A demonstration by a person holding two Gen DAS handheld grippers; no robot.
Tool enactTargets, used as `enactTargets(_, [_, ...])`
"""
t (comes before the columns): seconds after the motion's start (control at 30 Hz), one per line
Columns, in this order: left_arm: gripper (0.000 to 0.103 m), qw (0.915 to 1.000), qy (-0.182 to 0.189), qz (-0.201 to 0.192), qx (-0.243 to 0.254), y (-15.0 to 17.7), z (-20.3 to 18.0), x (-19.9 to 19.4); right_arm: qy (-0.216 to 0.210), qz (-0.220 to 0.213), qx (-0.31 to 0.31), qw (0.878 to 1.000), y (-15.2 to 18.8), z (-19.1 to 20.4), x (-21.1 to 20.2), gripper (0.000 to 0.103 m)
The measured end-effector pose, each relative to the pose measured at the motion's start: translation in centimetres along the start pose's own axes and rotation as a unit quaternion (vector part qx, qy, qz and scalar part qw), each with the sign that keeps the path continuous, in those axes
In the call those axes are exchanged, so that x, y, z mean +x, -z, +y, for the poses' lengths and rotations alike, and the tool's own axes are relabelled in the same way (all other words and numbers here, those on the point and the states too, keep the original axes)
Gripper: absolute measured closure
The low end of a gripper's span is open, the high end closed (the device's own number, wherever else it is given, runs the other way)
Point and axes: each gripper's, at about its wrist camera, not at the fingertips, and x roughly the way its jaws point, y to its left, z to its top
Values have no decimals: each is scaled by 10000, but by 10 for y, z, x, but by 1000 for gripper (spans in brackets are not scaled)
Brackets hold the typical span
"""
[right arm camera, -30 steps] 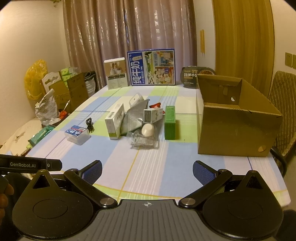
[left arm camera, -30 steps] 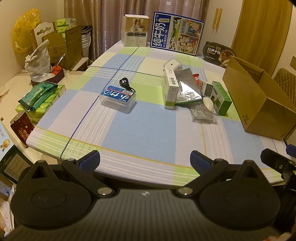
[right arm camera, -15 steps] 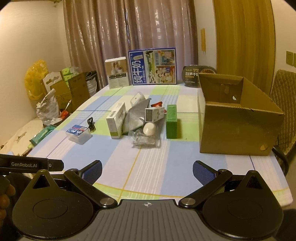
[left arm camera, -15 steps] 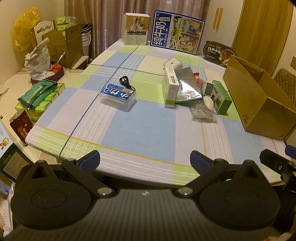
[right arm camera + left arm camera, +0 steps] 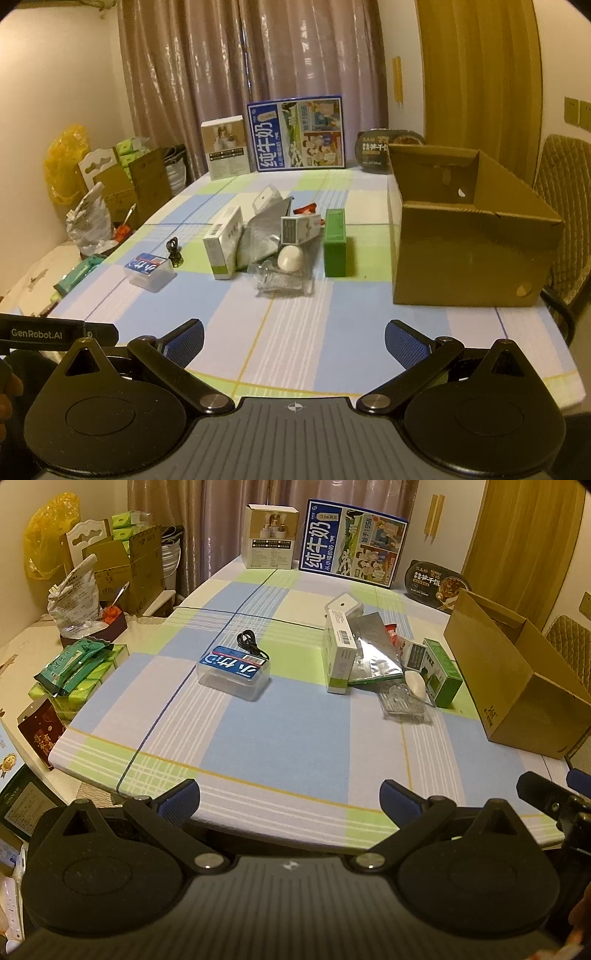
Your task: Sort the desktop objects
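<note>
Both the left claw (image 5: 290,795) and right claw (image 5: 294,338) hang released and empty at the near edge of the desk (image 5: 295,332), likely because nothing is sorted: the boxes (image 5: 334,242) and packets lie clustered mid-desk beside the open cardboard box (image 5: 465,254).

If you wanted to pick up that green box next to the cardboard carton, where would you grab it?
Grip the green box across its two long narrow sides, coming down from above with the right hand-held gripper. It lies as a slim block, lengthwise away from the camera, with its top unobstructed. The cardboard carton stands apart on one side; the clutter on the other sits closer, so fingers fit best near its front end.
</note>
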Motion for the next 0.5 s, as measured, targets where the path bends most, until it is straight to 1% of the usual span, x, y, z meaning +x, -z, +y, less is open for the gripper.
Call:
enactTargets(0.07, [1,10000,-6,15,1,1,0,1,-29,70,32,10000,0,-1,2,2])
enactTargets(0.2, [1,10000,9,46,-8,-1,0,2,52,91,-18,9999,1,0,4,2])
enactTargets(0.37, [1,9999,170,6,-26,-3,2,0,121,194,-9,9997,3,-2,8,2])
enactTargets(0.5, [1,9999,134,-31,22,-7,3,-1,124,229,-46,9996,3,-2,10,2])
